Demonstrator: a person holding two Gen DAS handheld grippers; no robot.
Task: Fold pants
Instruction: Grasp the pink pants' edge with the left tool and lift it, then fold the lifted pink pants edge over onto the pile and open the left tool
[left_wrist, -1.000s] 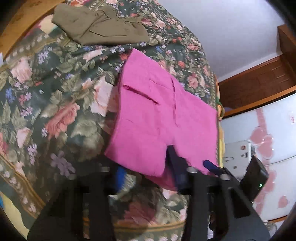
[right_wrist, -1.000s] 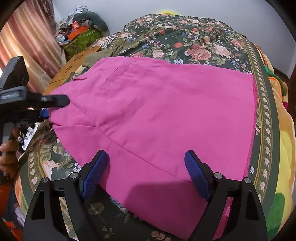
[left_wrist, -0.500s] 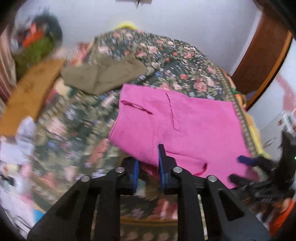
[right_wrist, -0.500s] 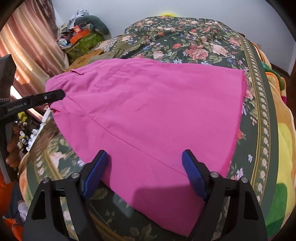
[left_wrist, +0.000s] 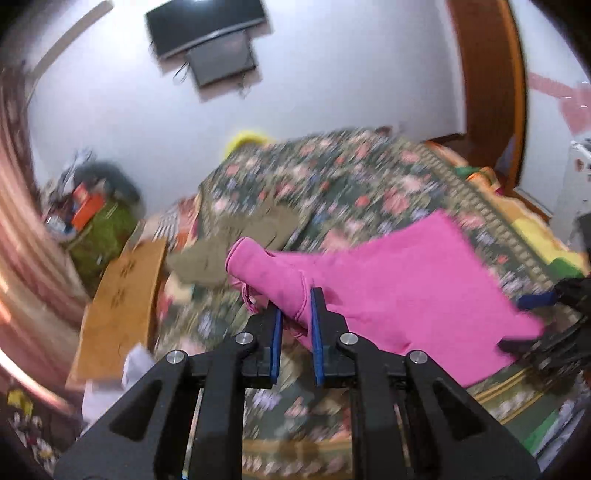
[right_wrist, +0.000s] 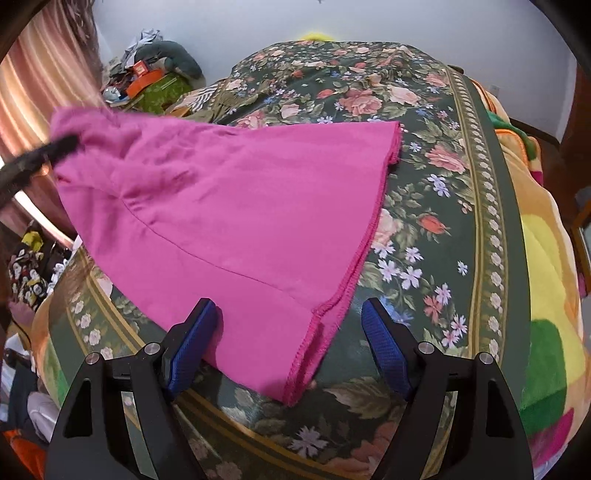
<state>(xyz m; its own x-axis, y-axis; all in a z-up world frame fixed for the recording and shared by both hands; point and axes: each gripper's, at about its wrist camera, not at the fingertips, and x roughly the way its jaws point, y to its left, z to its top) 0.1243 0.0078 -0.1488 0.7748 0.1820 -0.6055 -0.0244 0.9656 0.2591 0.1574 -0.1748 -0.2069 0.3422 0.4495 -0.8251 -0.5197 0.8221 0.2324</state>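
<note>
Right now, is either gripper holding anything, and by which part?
The left gripper is shut on the pink pants, pinching a bunched edge at their raised end. The right gripper is open around the hem corner, holding nothing.

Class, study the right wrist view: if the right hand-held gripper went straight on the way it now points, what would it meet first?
Probably the pink pants. The right hand-held gripper is open, and the hemmed corner of the pants already lies between its fingers, on the floral bedspread. Depth is unclear, so it might skim just above the cloth.

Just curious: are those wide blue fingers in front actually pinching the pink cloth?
No, the right gripper stands wide open around the pink pants hem.
</note>
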